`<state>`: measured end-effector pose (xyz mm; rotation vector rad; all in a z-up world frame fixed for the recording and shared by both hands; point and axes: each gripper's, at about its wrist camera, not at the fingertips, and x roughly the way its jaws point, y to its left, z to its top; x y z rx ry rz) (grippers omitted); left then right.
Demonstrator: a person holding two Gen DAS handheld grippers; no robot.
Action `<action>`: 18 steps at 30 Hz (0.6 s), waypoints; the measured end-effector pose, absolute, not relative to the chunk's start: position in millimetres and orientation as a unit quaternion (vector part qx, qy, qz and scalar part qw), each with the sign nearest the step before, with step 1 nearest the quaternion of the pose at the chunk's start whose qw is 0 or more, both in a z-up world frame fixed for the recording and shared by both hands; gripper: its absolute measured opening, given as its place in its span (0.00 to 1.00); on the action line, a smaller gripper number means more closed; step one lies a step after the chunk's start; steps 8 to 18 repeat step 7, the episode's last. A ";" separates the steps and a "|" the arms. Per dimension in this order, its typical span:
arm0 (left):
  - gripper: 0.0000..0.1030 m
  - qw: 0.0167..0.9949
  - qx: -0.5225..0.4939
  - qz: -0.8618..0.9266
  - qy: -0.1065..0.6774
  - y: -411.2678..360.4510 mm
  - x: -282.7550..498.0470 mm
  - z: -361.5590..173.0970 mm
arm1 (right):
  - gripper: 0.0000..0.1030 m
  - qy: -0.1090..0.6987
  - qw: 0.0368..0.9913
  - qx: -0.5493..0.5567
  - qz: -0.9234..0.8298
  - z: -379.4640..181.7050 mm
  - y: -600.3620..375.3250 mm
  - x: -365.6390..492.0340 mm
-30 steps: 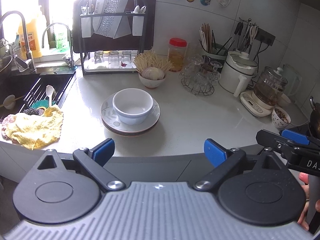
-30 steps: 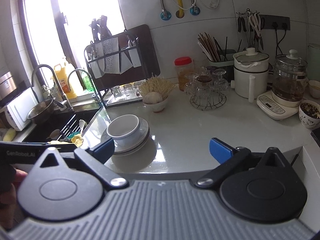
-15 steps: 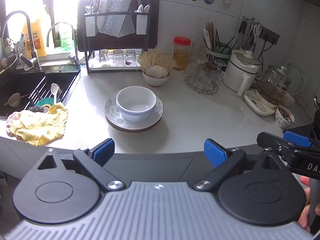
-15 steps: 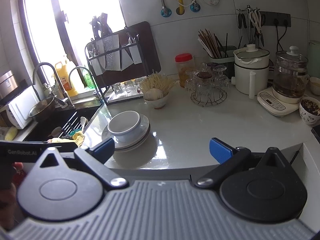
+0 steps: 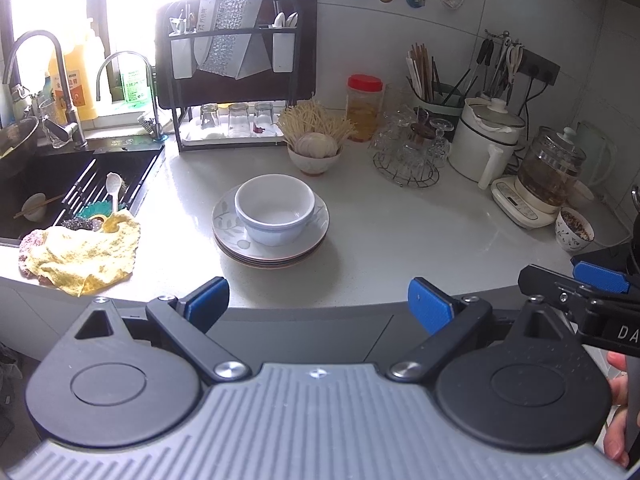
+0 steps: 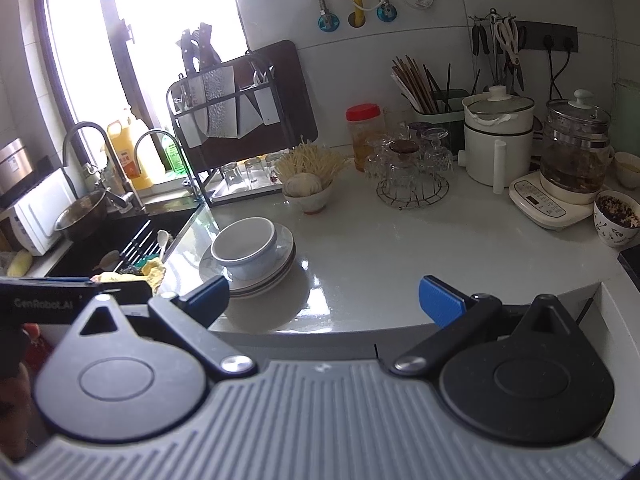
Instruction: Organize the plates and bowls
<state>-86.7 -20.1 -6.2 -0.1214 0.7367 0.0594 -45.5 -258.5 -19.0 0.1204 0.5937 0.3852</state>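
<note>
A white bowl (image 5: 275,209) sits on a stack of patterned plates (image 5: 316,236) in the middle of the white counter; the right wrist view shows the same bowl (image 6: 245,246) and plates (image 6: 282,260) further left. My left gripper (image 5: 318,304) is open and empty, held back off the counter's front edge, in line with the stack. My right gripper (image 6: 324,300) is also open and empty, off the edge and to the right of the stack. Its fingers (image 5: 598,278) show at the right of the left wrist view.
A black sink (image 5: 60,184) with a yellow cloth (image 5: 84,256) lies left. Behind the stack stand a small bowl of garlic (image 5: 314,152), a glass rack (image 5: 236,120), a wire basket of glasses (image 5: 406,156), a white cooker (image 5: 490,144) and a glass kettle (image 5: 550,172). A patterned cup (image 5: 574,230) sits at far right.
Both grippers have drawn back a little from the counter, so the bowl and plates look slightly further away. Nothing on the counter has moved, and both grippers stay open.
</note>
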 end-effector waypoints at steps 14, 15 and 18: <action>0.97 0.932 -0.058 0.026 0.357 -21.0 -85.1 -6.4 | 1.00 0.286 0.937 0.067 0.187 -18.8 -261.4 -48.9; 0.97 0.932 -0.058 0.026 0.357 -21.0 -85.1 -6.4 | 1.00 0.286 0.937 0.067 0.187 -18.8 -261.4 -48.9; 0.97 0.932 -0.058 0.026 0.357 -21.0 -85.1 -6.4 | 1.00 0.286 0.937 0.067 0.187 -18.8 -261.4 -48.9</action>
